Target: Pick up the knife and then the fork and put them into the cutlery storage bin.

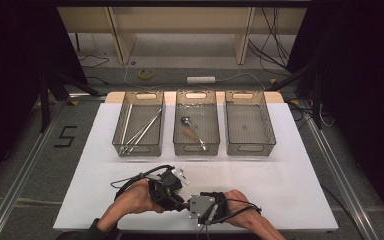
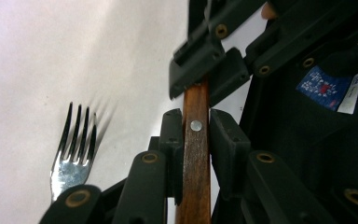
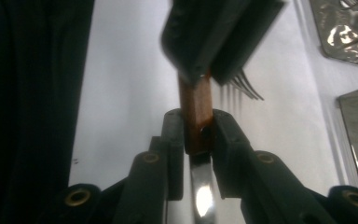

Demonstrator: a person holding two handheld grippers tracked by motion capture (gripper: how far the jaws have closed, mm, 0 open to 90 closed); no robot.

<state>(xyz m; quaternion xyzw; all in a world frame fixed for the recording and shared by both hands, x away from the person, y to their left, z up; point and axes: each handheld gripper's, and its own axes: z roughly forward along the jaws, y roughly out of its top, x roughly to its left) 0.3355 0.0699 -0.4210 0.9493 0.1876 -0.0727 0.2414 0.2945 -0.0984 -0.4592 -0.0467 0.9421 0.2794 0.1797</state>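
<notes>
Wooden-handled cutlery piece hangs between both grippers, low over the near middle of the white tabletop. The left gripper is clenched on the brown handle near its rivet, and the right gripper pinches the same handle at the end where the metal begins, with pads pressed on both sides. A second fork lies loose on the tabletop just beside the left gripper.

The step in hand looks like a handover from one gripper to the other, ahead of sorting into the trays. Next, one gripper must let go cleanly while the other keeps its grip; releasing both would drop the piece.

Three wire trays stand in a row at the far side: the left tray holds long metal utensils, the middle tray a spoon and another wooden-handled piece, and the right tray looks empty. Bare tabletop between the hands and the trays leaves free room to carry forward; the near edge lies close under the wrists.
</notes>
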